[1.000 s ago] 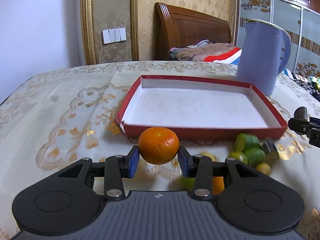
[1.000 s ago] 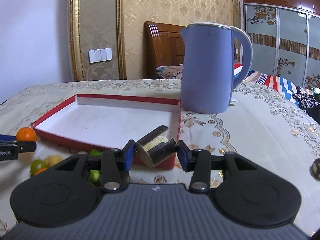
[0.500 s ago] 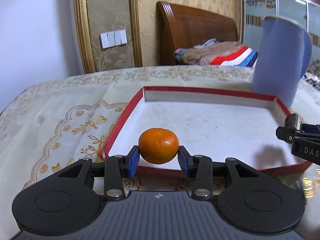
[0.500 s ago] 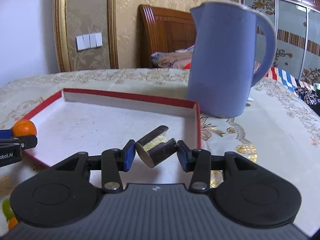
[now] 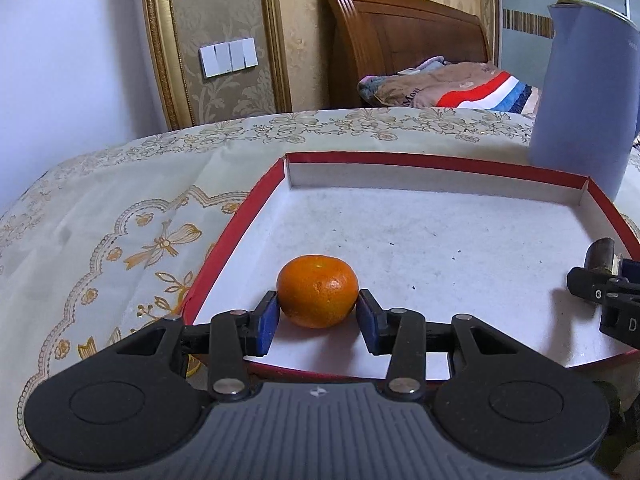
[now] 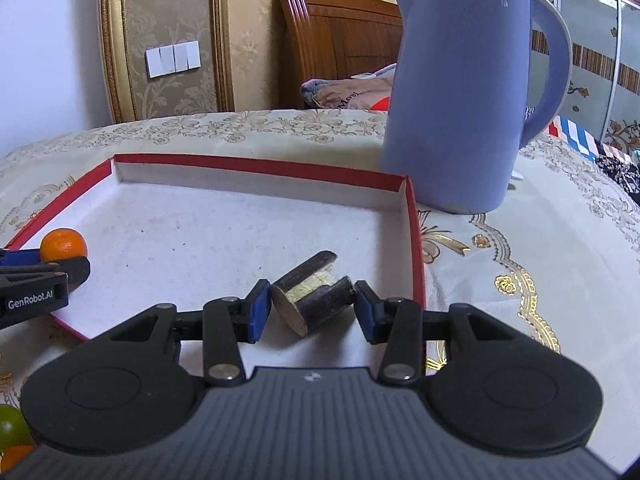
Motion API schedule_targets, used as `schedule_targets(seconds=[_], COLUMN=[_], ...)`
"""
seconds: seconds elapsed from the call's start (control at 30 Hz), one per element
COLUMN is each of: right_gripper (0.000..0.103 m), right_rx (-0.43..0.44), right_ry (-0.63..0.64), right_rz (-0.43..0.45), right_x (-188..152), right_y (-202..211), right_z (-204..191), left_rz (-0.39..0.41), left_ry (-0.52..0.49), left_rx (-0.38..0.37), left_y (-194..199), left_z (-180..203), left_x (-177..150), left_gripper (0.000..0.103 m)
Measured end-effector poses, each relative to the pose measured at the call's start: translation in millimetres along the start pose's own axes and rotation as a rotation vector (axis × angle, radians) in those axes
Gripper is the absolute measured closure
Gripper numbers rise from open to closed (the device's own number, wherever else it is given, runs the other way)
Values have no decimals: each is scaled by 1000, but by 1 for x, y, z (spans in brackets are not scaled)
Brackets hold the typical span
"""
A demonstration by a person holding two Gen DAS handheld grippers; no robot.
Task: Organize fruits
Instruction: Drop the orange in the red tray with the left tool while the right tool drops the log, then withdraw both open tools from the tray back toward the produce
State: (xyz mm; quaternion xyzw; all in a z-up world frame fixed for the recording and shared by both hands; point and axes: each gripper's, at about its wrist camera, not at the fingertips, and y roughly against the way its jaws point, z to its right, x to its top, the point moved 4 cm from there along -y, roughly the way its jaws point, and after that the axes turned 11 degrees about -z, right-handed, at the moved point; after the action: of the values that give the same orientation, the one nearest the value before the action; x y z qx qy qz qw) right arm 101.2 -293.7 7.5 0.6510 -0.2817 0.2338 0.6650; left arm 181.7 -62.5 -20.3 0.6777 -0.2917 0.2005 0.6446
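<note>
Jaws of the left gripper [image 5: 317,318] are clenched on a tangerine [image 5: 318,290], its blue pads pressing both flanks, and the fruit hangs low over the near left part of the red-edged tray [image 5: 436,161], just inside the rim closest to the jaws. Whether its underside already touches the white floor I cannot tell. Jaws of the right gripper [image 6: 313,312] grasp a dark, stubby cut piece of fruit [image 6: 314,298], pale flesh showing along its top, held slantwise over the tray's near right corner, close to the red side wall on the jaws' right.

Both loads look ready to be set down. I would judge the best way is to lower each until it rests on the tray floor, then part the jaws slowly. The tangerine is round and may roll once freed, so letting go with no sideways drift matters. The cut piece sits crooked between the pads; it will likely tip onto its long side as it is freed, so keep it clear of the wall.

Beyond the right jaws stands a blue kettle [image 6: 466,92] on the counter [image 6: 540,208]; withdraw straight back. More fruit waits below and left of the right gripper: a green one [image 6: 11,426] and an orange one [image 6: 16,456].
</note>
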Motion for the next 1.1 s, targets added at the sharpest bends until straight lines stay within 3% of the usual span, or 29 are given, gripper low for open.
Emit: schedule_targets(seconds=[0.1,0.17,0.23,0.27,0.3,0.37,0.43,0.53,0.8,1.1], right_gripper=[60,59,54,51,40,29,26,20,2,0], right_rx=[6,2,-16,-20,-22,-14,-19,-38,19,17], right_ry=[-9,-8,-1,3,2,-11,-8,-2,-9,-35], right_rz=[-4,3,12,19,26,44,56,66,107,164], right_x=[0,-1,-2,-2,-2,-2,-2,-3,-13,-17], right_y=[-1,-1,-1,1,2,5,7,8,18,32], right_z=[1,1,0,-1,-1,-1,-2,-1,-4,0], left_rz=[5,10,20,24,27,30,34,38,90,195], left_ry=[-2,-2,0,2,0,-3,1,5,9,62], left_rx=[1,13,37,44,43,46,56,42,54,35], left_y=[0,0,-2,-2,-2,-2,-1,-1,10,41], left_z=[0,0,-1,-1,-2,-2,-3,-5,-7,-18], left_x=[0,0,0,0,-1,-1,-2,-3,-9,-19], left_gripper=[61,55,43,42,42,40,33,32,31,26])
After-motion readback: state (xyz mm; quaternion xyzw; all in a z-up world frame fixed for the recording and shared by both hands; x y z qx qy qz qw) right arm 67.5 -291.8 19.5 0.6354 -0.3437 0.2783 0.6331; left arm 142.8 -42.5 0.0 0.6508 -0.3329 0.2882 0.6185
